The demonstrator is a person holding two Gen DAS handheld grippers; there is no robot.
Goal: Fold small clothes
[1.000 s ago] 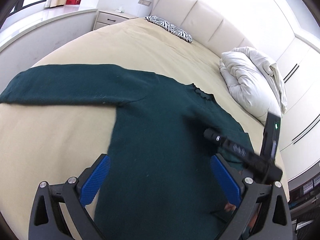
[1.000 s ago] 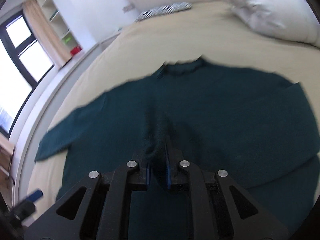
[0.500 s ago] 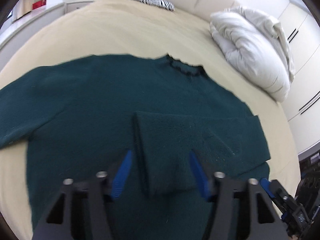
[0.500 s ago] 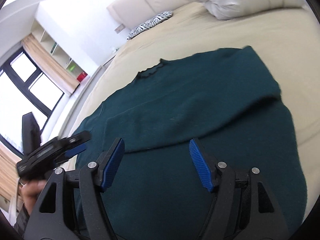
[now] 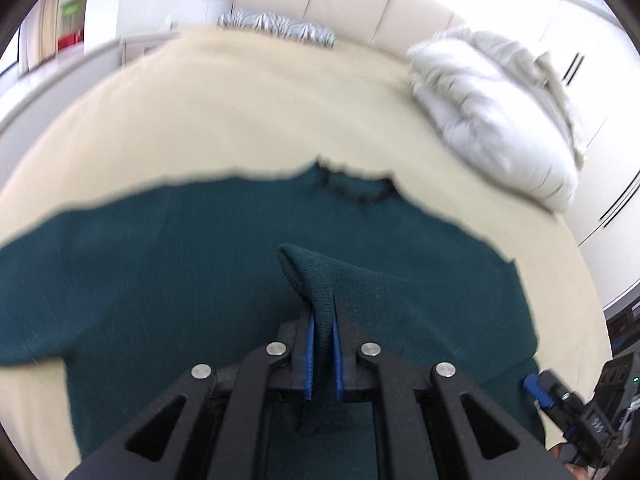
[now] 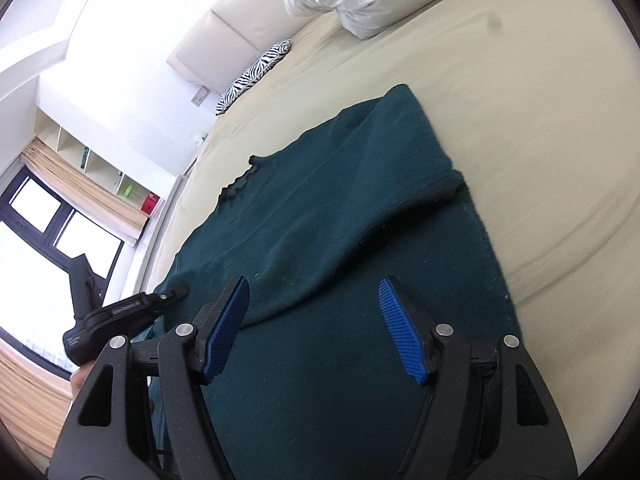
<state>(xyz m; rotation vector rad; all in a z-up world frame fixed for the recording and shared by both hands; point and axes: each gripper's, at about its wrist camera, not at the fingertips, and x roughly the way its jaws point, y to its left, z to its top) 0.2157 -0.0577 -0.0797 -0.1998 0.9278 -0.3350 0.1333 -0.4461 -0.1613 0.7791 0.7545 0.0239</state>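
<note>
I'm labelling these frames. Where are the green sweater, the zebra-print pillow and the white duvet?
green sweater (image 6: 360, 216), right wrist view, on its chest.
zebra-print pillow (image 5: 280, 30), left wrist view, on its striped top.
white duvet (image 5: 488, 120), left wrist view, on its bundled middle.

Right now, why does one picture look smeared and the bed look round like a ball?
Left wrist view: motion blur smears the sweater edge, pillow and headboard, while the left gripper stays sharp. Right wrist view: crisper, but the window is blown out white. Both views: a fisheye lens bends the bed into a curve, with dark corners.
</note>
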